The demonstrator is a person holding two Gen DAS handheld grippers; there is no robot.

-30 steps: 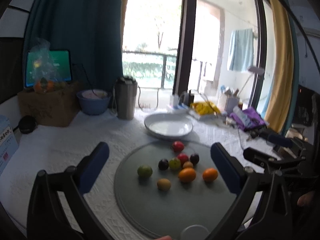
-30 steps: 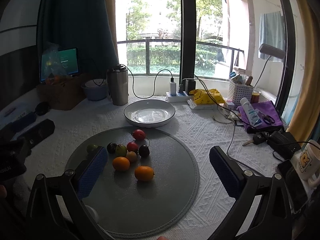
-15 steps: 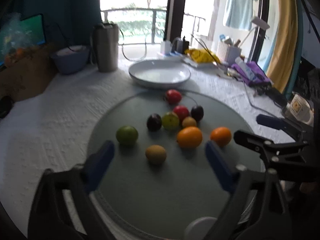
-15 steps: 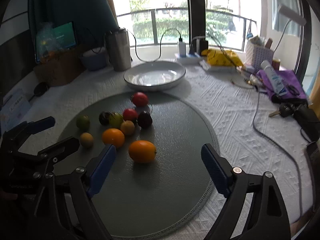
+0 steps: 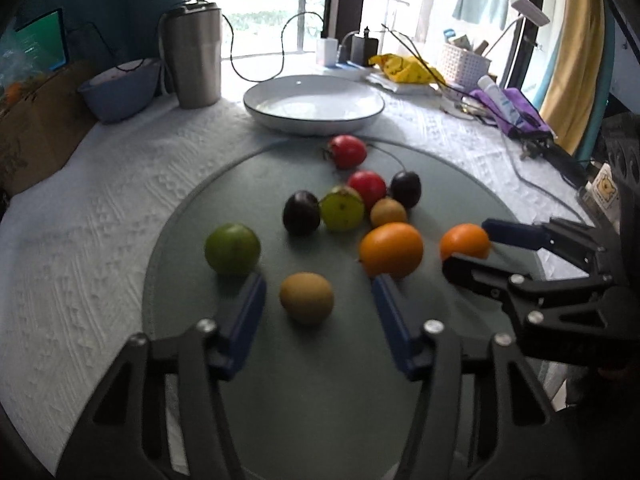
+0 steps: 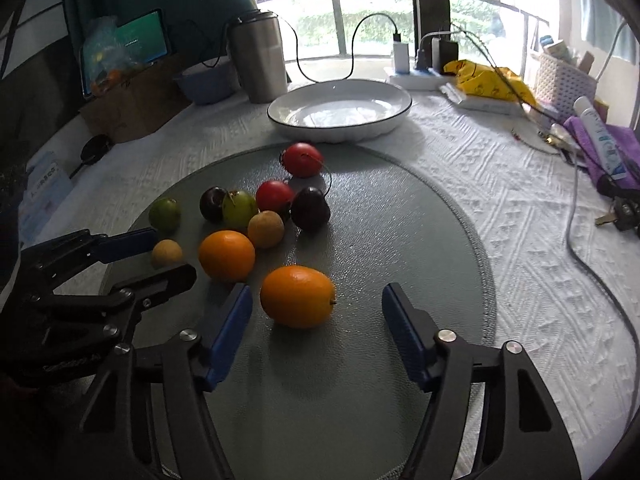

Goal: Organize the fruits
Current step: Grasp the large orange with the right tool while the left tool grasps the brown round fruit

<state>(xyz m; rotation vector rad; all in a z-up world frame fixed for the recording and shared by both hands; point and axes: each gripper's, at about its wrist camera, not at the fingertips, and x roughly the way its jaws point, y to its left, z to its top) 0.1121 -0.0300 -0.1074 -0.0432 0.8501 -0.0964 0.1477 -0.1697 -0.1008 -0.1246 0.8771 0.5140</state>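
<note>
Several small fruits lie on a round grey mat [image 5: 320,400], with a white plate [image 5: 312,108] behind it holding nothing. My left gripper [image 5: 318,304] straddles a brown kiwi-like fruit [image 5: 306,298]. Its jaws are closing, and a gap shows on both sides of the fruit. My right gripper [image 6: 318,320] straddles an oval orange [image 6: 298,296]. Its jaws are closing too, and the pads stand clear of the peel. A second orange [image 6: 226,254], a green fruit [image 5: 232,248], dark plums and red fruits cluster behind.
A steel tumbler [image 5: 194,52], a blue bowl [image 5: 120,92] and a cardboard box [image 6: 132,100] stand at the back left. Charger cables [image 6: 580,248], a white basket [image 6: 564,76] and a purple cloth [image 6: 600,140] crowd the right side.
Both grippers have sunk and tipped down toward the mat, and their jaws have narrowed. The left now brackets the brown fruit, and the right brackets the oval orange.
</note>
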